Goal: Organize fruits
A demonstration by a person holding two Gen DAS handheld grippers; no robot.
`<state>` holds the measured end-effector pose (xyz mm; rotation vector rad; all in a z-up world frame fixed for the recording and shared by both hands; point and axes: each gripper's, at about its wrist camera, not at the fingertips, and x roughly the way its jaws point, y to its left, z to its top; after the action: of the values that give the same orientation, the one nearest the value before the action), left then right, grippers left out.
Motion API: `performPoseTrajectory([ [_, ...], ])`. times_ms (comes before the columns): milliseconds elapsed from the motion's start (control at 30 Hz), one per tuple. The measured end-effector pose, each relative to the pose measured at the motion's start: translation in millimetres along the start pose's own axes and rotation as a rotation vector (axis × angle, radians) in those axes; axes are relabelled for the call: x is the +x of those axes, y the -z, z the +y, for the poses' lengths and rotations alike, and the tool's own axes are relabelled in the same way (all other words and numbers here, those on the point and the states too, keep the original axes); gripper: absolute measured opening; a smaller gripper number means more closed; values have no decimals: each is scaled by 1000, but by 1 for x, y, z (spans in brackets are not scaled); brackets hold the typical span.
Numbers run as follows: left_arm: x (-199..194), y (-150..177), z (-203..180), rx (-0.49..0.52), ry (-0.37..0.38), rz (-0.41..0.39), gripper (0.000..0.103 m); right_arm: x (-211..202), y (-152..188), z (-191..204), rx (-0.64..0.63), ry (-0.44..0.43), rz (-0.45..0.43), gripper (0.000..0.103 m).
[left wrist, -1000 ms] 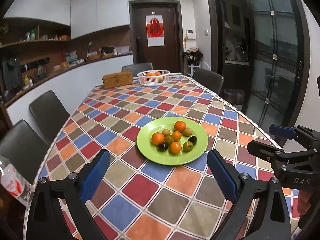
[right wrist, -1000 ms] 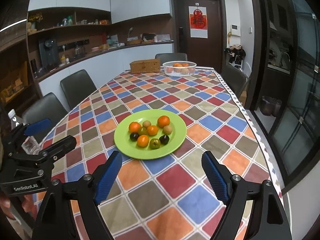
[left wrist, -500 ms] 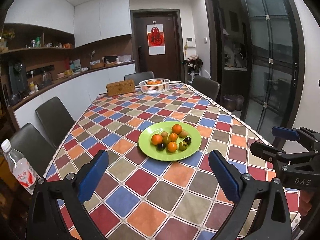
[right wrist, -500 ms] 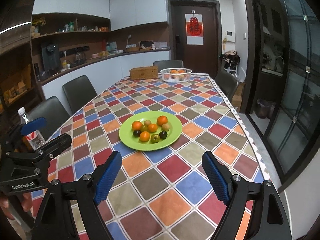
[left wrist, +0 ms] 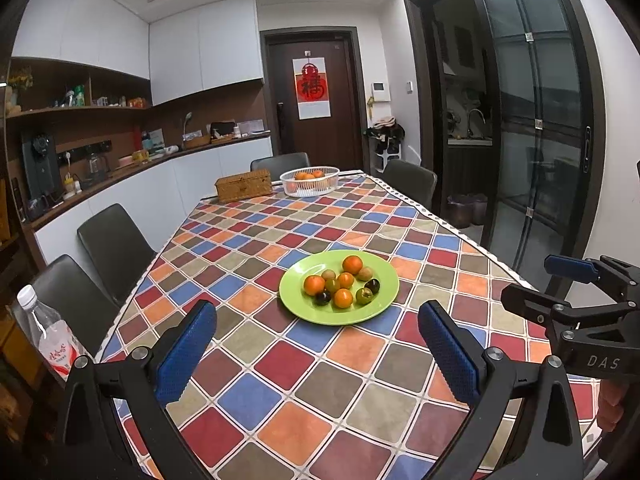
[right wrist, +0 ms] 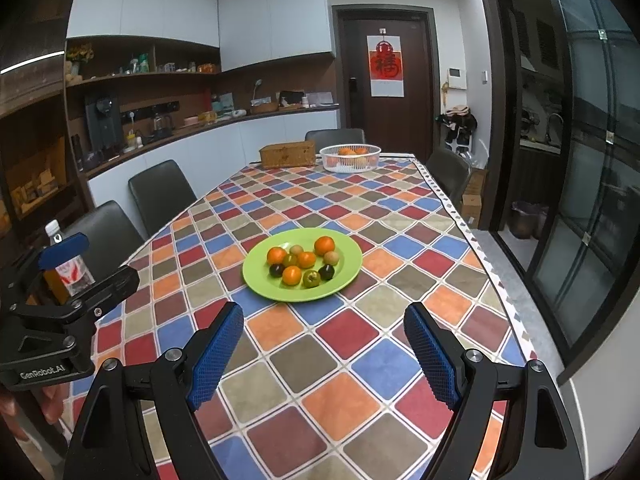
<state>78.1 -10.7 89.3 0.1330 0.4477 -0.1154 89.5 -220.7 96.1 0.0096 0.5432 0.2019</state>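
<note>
Fruits (left wrist: 342, 285), orange, green and dark, sit on green plate (left wrist: 296, 304); both claws spread, empty.

— What's in front of my right gripper (right wrist: 323, 346)?

— Its blue pads spread wide, nothing between them, over the checkered tablecloth (right wrist: 344, 332). Beyond sits the green plate (right wrist: 348, 276) with orange, green and dark fruits (right wrist: 301, 260).

— And my left gripper (right wrist: 76, 268)?

— At the left edge, in front of a water bottle (right wrist: 68, 268). At the far end stand a white basket (right wrist: 350, 158) and a wicker box (right wrist: 287, 154).
</note>
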Motion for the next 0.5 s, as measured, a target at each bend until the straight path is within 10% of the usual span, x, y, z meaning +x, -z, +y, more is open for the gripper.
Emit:
performPoseTrajectory([
  [500,-5,1,-1,-3,-11,-8,103,-4,-1,0,-3,-5,-6,83],
])
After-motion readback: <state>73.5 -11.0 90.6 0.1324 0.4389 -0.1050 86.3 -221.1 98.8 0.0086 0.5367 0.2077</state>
